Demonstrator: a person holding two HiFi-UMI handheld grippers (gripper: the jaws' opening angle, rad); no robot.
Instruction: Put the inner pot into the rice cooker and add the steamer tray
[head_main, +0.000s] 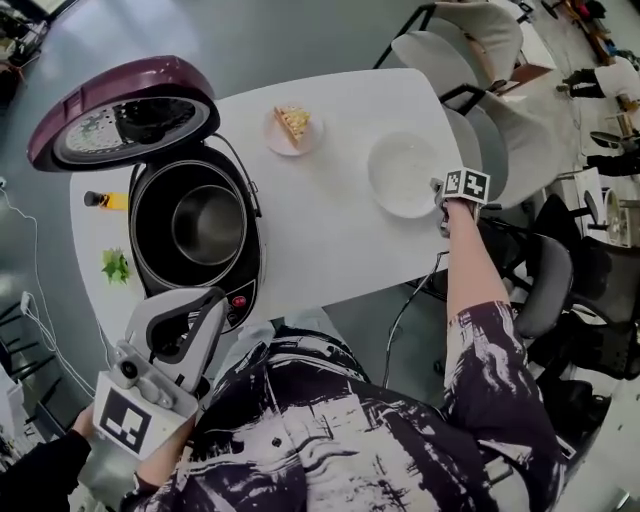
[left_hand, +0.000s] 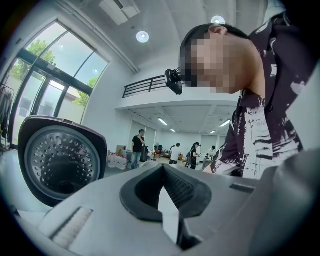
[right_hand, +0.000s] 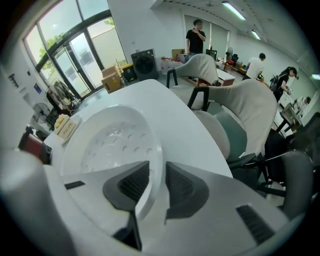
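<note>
The rice cooker (head_main: 150, 255) stands open at the table's left, its purple lid (head_main: 120, 110) tipped back. The metal inner pot (head_main: 207, 222) sits inside it. At the table's right edge lies the white perforated steamer tray (head_main: 400, 172). My right gripper (head_main: 443, 195) points down at the tray's near rim. In the right gripper view the tray (right_hand: 110, 140) has its rim between the jaws of the right gripper (right_hand: 155, 172), one pad inside and one outside, with slim gaps. My left gripper (head_main: 215, 300) hovers by the cooker's front, level, and looks shut and empty (left_hand: 162, 167); the lid (left_hand: 60, 160) shows beyond it.
A small plate with a slice of food (head_main: 293, 125) sits at the far side of the white table (head_main: 330, 230). Green leaves (head_main: 116, 266) and a yellow item (head_main: 105, 200) lie left of the cooker. Chairs (head_main: 480, 40) crowd the right side. A cable (head_main: 405, 310) hangs off the table edge.
</note>
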